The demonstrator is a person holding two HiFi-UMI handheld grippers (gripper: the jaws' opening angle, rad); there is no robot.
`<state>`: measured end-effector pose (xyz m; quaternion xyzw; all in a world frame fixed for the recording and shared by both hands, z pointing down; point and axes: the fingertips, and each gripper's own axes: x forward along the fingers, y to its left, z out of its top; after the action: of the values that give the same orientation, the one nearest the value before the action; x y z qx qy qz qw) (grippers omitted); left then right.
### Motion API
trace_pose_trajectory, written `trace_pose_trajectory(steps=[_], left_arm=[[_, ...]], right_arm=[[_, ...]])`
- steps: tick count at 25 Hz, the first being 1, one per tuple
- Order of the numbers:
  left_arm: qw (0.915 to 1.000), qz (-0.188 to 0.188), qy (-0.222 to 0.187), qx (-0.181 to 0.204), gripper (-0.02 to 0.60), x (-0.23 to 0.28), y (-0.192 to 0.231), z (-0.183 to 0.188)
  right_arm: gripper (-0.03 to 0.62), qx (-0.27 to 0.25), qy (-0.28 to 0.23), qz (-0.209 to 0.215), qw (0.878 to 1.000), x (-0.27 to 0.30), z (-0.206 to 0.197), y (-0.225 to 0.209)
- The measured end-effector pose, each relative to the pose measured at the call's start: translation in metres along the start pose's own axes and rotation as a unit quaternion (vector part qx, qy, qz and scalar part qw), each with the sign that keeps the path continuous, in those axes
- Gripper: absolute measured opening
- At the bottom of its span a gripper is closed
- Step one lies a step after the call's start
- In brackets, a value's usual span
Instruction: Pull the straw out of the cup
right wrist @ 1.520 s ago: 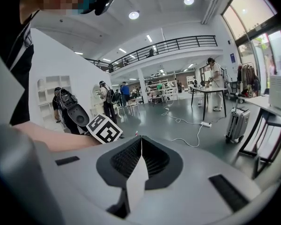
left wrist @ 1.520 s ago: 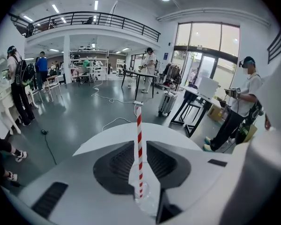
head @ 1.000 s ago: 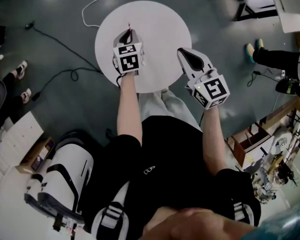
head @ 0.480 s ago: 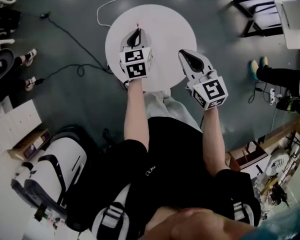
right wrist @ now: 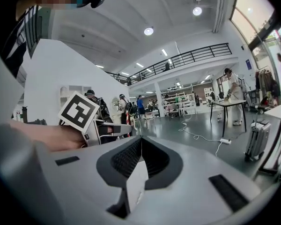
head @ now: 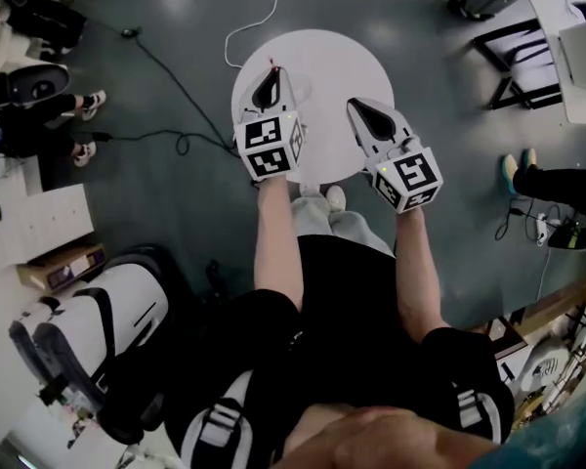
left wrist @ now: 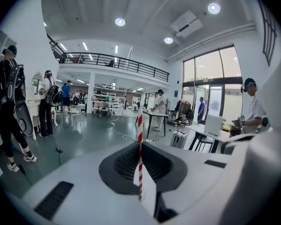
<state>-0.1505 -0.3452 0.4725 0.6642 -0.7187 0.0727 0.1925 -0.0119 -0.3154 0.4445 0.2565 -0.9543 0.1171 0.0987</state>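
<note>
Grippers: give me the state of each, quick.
Left gripper: shut on the straw.
Right gripper: shut, empty.

Straw between left tongs (over table).

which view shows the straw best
The left gripper view: the red-and-white straw stands upright, clamped between the shut jaws of the left gripper, stripes clear. The head view shows only its tip past that gripper. The right gripper view shows at most a tiny striped sliver.
</note>
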Motion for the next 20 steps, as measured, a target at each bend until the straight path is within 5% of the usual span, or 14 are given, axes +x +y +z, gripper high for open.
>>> trace_pose_trajectory(steps=[8,20], left_arm=[[0.9983,-0.001,-0.057,-0.007,0.021,-0.055,-0.003,0.034],[0.9872,-0.015,-0.159,0.007,0.021,-0.128,-0.024,0.081]], right_arm=[[0.018,0.027,-0.069,0.013,0.997,-0.01,0.032,0.013],[0.016,-0.013,-0.122,-0.006,0.992,-0.027,0.072,0.021]])
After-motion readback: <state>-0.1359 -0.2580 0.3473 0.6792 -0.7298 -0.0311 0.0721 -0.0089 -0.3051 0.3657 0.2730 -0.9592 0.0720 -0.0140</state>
